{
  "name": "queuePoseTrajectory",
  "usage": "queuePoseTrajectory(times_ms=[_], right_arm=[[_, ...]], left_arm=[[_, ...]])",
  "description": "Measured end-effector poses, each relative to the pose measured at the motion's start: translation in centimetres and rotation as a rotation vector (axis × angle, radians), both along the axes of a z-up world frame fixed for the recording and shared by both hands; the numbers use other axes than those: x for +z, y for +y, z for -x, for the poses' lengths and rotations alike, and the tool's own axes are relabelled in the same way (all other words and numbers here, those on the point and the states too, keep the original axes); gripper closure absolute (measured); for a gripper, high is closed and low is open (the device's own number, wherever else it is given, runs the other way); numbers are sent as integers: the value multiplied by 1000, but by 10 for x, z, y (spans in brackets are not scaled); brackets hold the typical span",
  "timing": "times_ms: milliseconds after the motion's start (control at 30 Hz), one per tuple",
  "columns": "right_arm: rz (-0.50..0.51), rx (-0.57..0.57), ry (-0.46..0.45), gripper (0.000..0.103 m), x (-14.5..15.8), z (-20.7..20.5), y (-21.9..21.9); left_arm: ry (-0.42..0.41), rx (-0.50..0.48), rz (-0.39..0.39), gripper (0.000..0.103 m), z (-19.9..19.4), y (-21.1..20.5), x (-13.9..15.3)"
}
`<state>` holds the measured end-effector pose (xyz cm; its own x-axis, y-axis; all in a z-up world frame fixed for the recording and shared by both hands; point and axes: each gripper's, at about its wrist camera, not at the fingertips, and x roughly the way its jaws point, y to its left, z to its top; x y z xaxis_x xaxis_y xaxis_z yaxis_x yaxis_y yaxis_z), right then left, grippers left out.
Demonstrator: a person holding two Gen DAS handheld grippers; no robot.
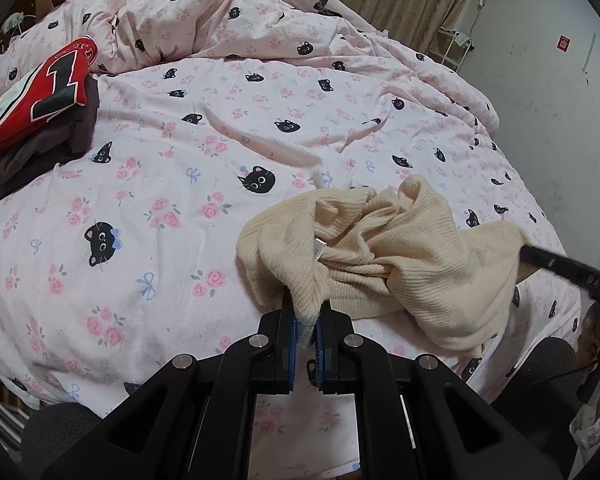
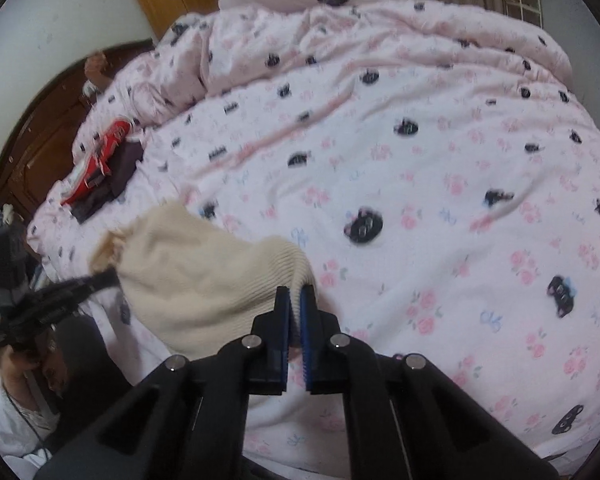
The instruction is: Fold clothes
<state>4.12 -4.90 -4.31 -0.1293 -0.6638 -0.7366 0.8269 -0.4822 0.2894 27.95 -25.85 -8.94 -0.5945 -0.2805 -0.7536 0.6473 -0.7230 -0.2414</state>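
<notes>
Left wrist: folded red jersey [image 1: 40, 96] stack far left on bed [image 1: 220, 128]; my left hand-held gripper [image 1: 307, 322] and right hand-held gripper [image 2: 296, 306] each pinch the cream sweater [image 1: 400, 248].

Lighting even, soft and diffuse; shadows faint. Left wrist view sharp. Right wrist view motion-blurred, bedding print [image 2: 364, 228] smeared. Strong fisheye curvature, dark vignetted corners in both.

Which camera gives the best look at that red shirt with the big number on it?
The left wrist view. There the red shirt lies sharp on a dark folded pile, its number 1 readable. In the right wrist view it is small, far off and motion-blurred; no number can be read.
</notes>
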Motion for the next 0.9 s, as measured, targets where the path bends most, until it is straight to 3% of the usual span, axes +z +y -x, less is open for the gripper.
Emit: queuePoseTrajectory(times_ms=[233,533,733,833,900], right_arm=[[150,-73,52,99,61,14,28],[218,-192,124,102,92,31,60],[172,-206,84,102,76,45,63],[113,-173,47,94,54,43,53],[78,-149,25,79,38,39,47]], left_arm=[[14,19,7,97,-2,-5,5],[17,36,14,97,-5,-9,8],[16,39,17,97,-4,-9,9],[13,40,18,97,-3,-10,9],[12,40,20,97,-2,-9,9]])
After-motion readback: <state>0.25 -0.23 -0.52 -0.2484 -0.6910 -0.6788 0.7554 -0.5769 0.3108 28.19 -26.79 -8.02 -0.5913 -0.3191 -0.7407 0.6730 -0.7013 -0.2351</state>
